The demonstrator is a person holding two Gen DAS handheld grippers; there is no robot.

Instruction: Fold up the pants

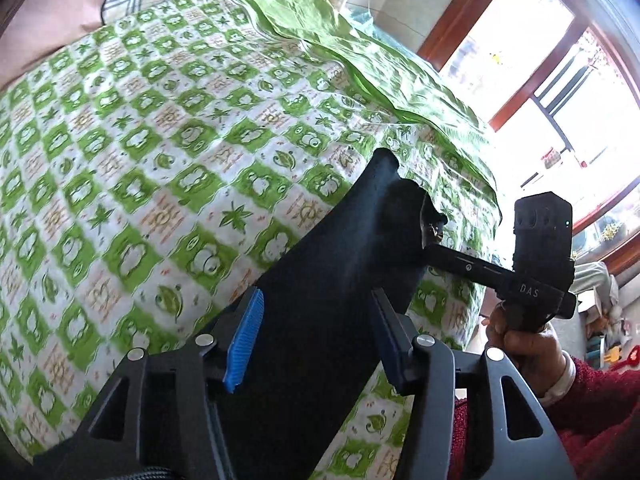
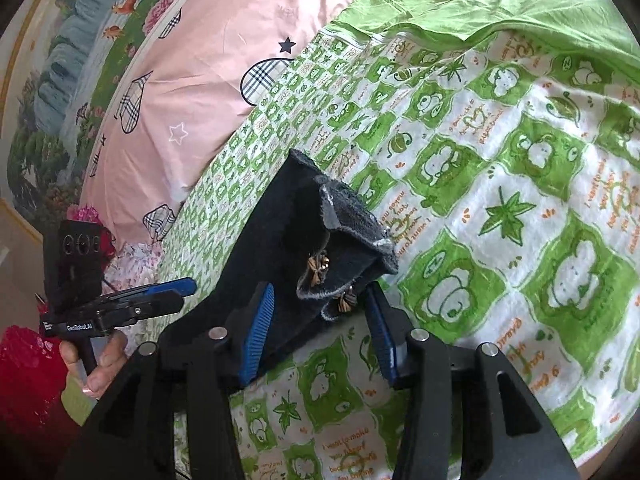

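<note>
The pants (image 1: 328, 280) are dark navy and hang stretched between my two grippers above the bed. My left gripper (image 1: 316, 320) has the cloth between its blue pads (image 1: 244, 344) and is shut on it. My right gripper (image 2: 320, 320) is shut on the other end of the pants (image 2: 296, 236), where small bow trims and a frayed hem show. The right gripper also shows in the left wrist view (image 1: 448, 252), holding the far edge. The left gripper also shows in the right wrist view (image 2: 160, 292) at the far left.
The bed sheet (image 1: 140, 160) is green and white with frog prints. A plain green cover (image 1: 360, 52) lies bunched at the far side. A pink pillow (image 2: 192, 80) with plaid hearts lies at the head. A window (image 1: 560, 100) is to the right.
</note>
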